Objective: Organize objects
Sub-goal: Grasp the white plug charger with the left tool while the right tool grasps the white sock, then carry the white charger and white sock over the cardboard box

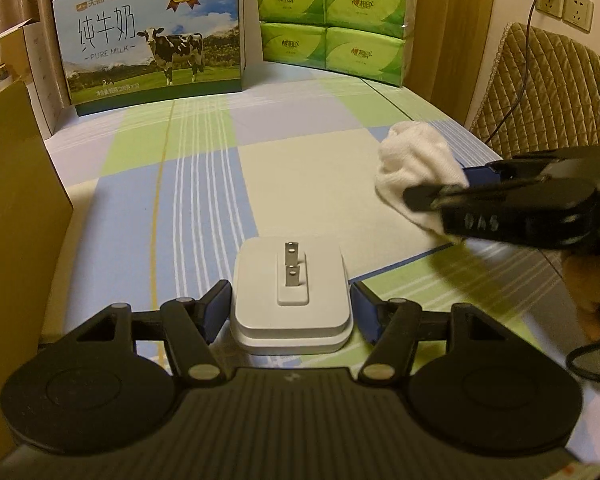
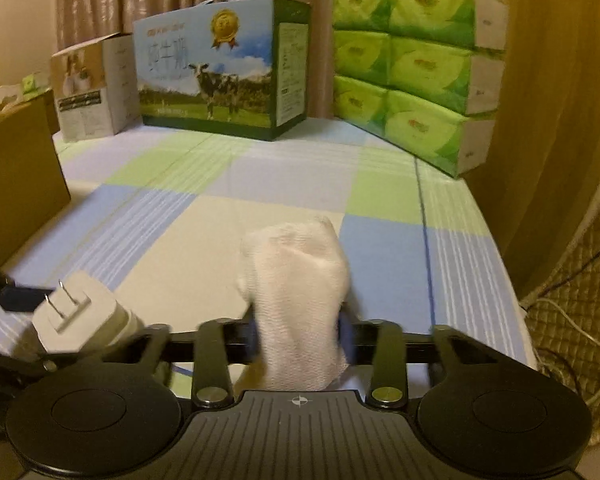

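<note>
My left gripper [image 1: 291, 306] is shut on a white plug adapter [image 1: 291, 300], its two metal prongs pointing away from me, held just above the checked cloth. The adapter also shows in the right wrist view [image 2: 76, 316] at lower left, with the left gripper's blue pad beside it. My right gripper [image 2: 300, 334] is shut on a white sock [image 2: 300, 296], which stands up between the fingers. In the left wrist view the sock [image 1: 416, 160] and the right gripper [image 1: 460, 184] are at the right, above the table.
A checked blue, green and white tablecloth [image 1: 220, 184] covers the table. At the back stand a milk carton box [image 1: 152, 36], stacked green tissue packs [image 1: 332, 16] and a small white box [image 2: 96, 84]. A brown cardboard box [image 1: 16, 208] is left. A quilted chair [image 1: 540, 96] is right.
</note>
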### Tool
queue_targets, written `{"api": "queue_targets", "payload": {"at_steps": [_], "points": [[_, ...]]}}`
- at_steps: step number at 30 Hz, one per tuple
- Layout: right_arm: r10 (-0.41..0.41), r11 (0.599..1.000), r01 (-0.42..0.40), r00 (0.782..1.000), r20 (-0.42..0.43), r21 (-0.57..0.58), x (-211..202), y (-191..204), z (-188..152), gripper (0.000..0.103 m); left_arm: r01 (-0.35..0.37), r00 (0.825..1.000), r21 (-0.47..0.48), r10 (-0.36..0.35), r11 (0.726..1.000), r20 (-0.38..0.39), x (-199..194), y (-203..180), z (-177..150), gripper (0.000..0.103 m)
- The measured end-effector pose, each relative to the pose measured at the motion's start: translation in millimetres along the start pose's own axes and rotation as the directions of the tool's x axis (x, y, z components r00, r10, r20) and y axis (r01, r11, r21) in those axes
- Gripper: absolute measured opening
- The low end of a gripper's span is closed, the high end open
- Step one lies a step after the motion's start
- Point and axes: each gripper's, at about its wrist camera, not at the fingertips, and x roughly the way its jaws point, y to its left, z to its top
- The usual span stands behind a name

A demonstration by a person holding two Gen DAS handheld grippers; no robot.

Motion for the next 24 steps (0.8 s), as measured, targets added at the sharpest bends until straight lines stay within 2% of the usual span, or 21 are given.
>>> {"api": "queue_targets", "payload": {"at_steps": [6, 10, 15, 24], "points": [[0.009, 1.000, -0.009, 1.000, -0.018, 0.013, -32.4, 13.1, -4.2, 0.027, 0.010, 1.000, -0.006, -0.010, 1.000, -0.003, -20.8, -5.5, -6.9, 0.060], [-0.005, 0.996, 0.006, 1.000, -0.014, 0.091, -71.1, 18.8, -6.1, 0.027, 0.024, 1.000, -0.024, -0.024, 0.999, -0.004, -48.0, -11.2, -13.0, 0.060], [-0.021, 0.986, 0.022, 1.000, -0.011, 0.166, -129.9, 32.9, -16.4, 0.027, 0.034, 0.999, -0.025, -0.034, 0.999, 0.017, -98.2, -16.7, -20.9, 0.060], [-0.016, 0.973, 0.030, 0.998, -0.065, 0.227, -220.2, 68.9, -50.3, 0.027, 0.016, 1.000, -0.069, -0.015, 0.997, 0.015, -196.7, -13.6, -45.3, 0.060]]}}
